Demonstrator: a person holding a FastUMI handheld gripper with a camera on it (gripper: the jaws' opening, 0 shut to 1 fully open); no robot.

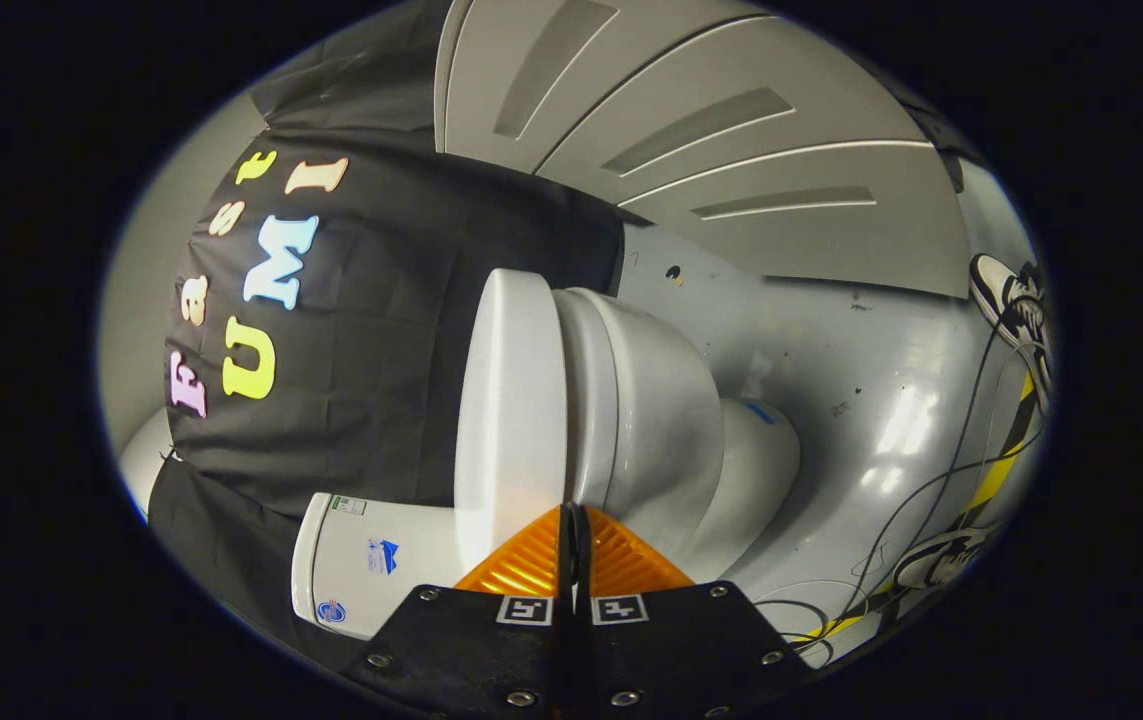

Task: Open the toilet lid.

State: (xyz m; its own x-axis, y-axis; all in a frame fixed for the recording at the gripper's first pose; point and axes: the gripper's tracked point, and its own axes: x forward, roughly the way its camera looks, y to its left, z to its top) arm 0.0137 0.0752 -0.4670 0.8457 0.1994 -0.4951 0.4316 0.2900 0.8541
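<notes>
The view is rolled sideways, so the white toilet lies across it. Its lid (pixel 509 400) is down flat on the bowl (pixel 651 420), and the tank (pixel 371 565) sits beside the fingers. My gripper (pixel 574 515) is shut, with the two fingers pressed together and nothing seen between them. The tips sit right at the seam where the lid's edge meets the bowl rim. Whether they touch the lid I cannot tell.
The glossy grey floor (pixel 871 400) runs beyond the bowl, with loose black cables (pixel 931 500) and yellow-black tape (pixel 1001 460). A person's two shoes (pixel 1016 305) (pixel 936 562) stand there. Grey panelled walls (pixel 731 140) and a black cloth wall (pixel 381 330) close the space.
</notes>
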